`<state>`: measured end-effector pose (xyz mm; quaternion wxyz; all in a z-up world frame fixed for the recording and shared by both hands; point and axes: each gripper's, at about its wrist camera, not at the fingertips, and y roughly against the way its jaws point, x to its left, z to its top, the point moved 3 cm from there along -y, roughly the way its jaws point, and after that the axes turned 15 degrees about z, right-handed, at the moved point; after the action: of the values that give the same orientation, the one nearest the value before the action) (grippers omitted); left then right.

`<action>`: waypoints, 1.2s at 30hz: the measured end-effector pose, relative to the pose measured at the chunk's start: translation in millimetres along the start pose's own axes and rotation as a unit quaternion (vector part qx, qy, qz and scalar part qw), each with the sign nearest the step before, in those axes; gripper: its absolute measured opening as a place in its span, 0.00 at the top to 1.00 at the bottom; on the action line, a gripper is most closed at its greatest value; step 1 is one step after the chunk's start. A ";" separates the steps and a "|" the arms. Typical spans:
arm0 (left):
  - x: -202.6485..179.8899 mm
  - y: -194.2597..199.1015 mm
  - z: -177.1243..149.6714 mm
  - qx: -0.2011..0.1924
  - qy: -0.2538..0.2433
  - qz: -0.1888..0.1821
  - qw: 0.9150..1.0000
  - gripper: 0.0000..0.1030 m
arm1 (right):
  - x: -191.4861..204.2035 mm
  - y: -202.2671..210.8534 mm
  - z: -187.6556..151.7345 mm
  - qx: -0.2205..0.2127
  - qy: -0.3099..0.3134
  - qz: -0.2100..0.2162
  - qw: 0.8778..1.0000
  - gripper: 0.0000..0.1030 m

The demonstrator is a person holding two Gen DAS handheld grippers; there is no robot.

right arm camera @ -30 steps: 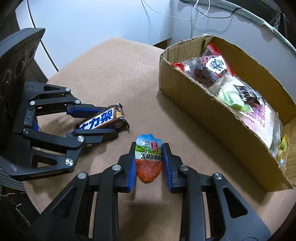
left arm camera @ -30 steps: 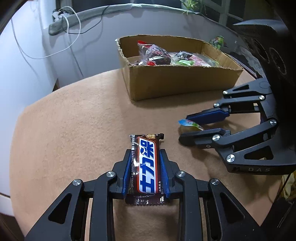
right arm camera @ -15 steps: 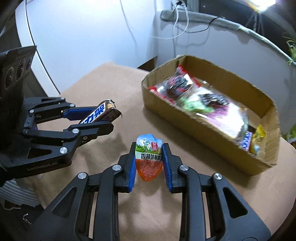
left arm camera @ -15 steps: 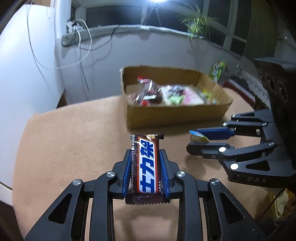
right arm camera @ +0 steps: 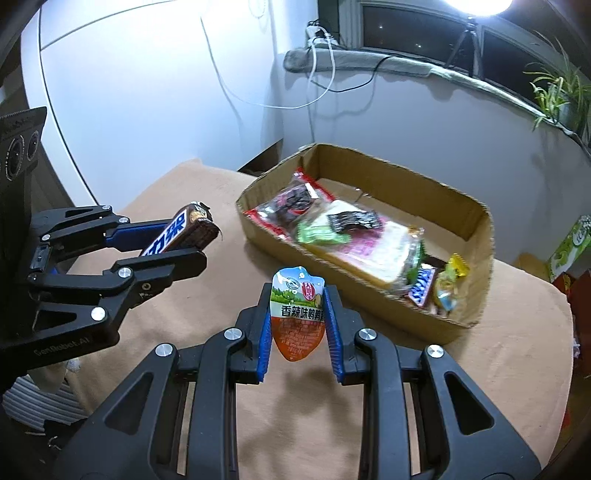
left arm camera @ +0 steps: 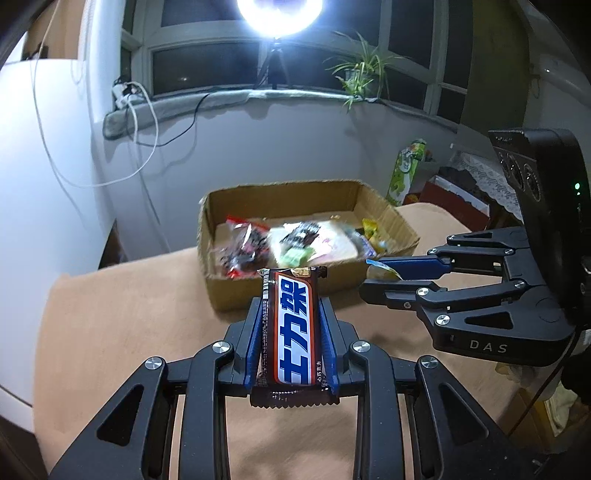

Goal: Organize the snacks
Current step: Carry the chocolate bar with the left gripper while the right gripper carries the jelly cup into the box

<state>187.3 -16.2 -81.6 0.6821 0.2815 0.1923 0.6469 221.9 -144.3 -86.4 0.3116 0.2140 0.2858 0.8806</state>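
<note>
Tan cloth covers the bench (right arm camera: 498, 369), with a pale wall behind it, white cables trailing down, and a bright ring lamp (left arm camera: 279, 14) glaring in front of the dark window.

Furthest left, the left claw (left arm camera: 291, 332) is closed on a brown chocolate bar (left arm camera: 291, 328) with a white-and-blue label. The bar lies lengthwise between the blue pads, its far end sticking out past the fingertips and its crimped near end hanging back behind them. From the right wrist view the same bar (right arm camera: 181, 232) points up and away, clear of the cloth.

Next to the right, the right claw (right arm camera: 298, 325) grips a small orange and green snack pouch (right arm camera: 297, 314) — its blue pads press against the pouch's two edges, the rounded top poking above the fingertips and the orange tip dangling below, off the bench.

Beyond both claws and to the right sits an open cardboard box (right arm camera: 476, 236), resting on the cloth. Inside lie several wrapped snacks: a red-edged packet (right arm camera: 291, 199), a green one (right arm camera: 319, 234), a flat pink-and-white pack (right arm camera: 369, 247) and small yellow sweets (right arm camera: 456, 267) in the near corner. A spider plant (right arm camera: 554, 92) stands on the sill at far right.
</note>
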 end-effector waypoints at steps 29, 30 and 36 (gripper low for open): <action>-5.2 -47.1 56.0 0.006 0.044 -0.006 0.999 0.74 | -95.0 16.5 41.8 -0.041 -0.066 -0.047 0.996 0.74; -5.8 -48.4 56.9 0.006 0.043 -0.005 0.999 0.74 | -97.5 15.4 41.3 -0.041 -0.068 -0.047 0.996 0.74; -7.5 -57.3 60.9 0.009 0.043 -0.001 0.999 0.74 | -111.0 9.2 39.6 -0.039 -0.083 -0.054 0.994 0.74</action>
<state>269.1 -32.1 -71.9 0.6714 0.2594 0.2276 0.6558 319.2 -210.1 -73.1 0.3899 0.2583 0.2352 0.8521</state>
